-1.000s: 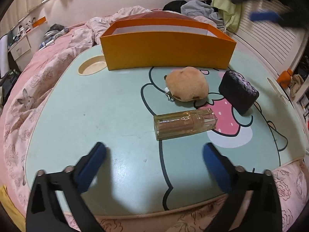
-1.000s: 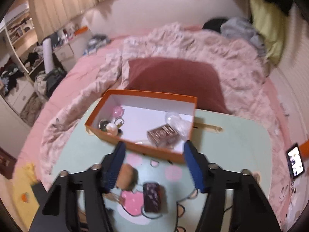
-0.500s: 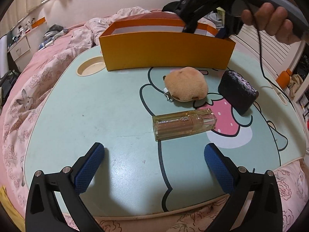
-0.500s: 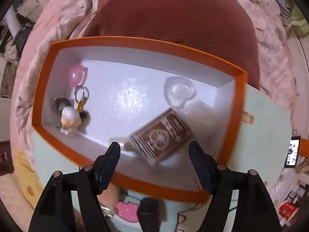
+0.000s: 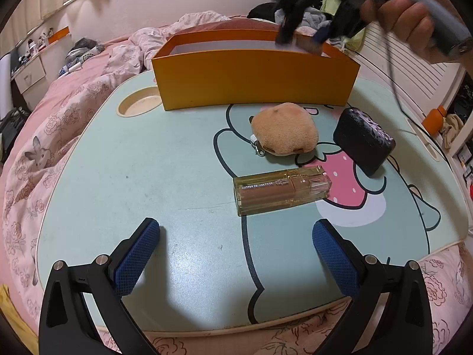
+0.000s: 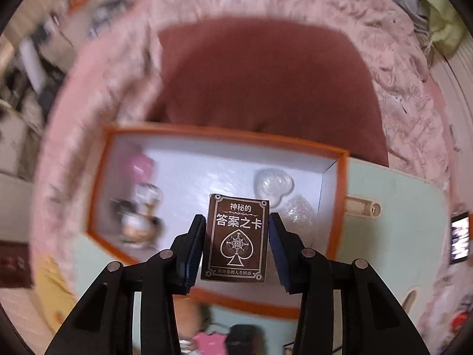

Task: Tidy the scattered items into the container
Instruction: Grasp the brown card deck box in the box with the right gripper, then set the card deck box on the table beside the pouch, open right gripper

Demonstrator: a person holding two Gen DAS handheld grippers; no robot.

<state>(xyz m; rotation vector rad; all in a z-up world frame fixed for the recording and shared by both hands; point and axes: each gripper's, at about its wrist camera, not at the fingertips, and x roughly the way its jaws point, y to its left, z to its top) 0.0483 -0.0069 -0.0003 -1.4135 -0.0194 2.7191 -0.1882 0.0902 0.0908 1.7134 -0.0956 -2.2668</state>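
Note:
The orange box (image 5: pixel 254 80) stands at the far side of the mint table (image 5: pixel 147 162). In front of it lie a tan plush pouch (image 5: pixel 285 131), a dark case (image 5: pixel 363 143) and a clear amber bottle (image 5: pixel 280 190). My left gripper (image 5: pixel 233 248) is open and empty, low over the table's near side. My right gripper (image 6: pixel 236 245) is shut on a brown card box (image 6: pixel 236 241) and holds it above the orange box (image 6: pixel 337 201); it also shows in the left wrist view (image 5: pixel 301 34). Inside lie a clear heart (image 6: pixel 273 185), a pink thing (image 6: pixel 142 165) and keychain charms (image 6: pixel 139 216).
A round cup recess (image 5: pixel 137 105) sits in the table left of the box. Pink bedding (image 5: pixel 44 136) surrounds the table, with a dark red cushion (image 6: pixel 266 80) behind the box. A phone (image 6: pixel 459 241) lies at the right.
My right gripper came down into the orange box, closed on the brown card box that lay there, and now holds it lifted. My left gripper has barely moved.

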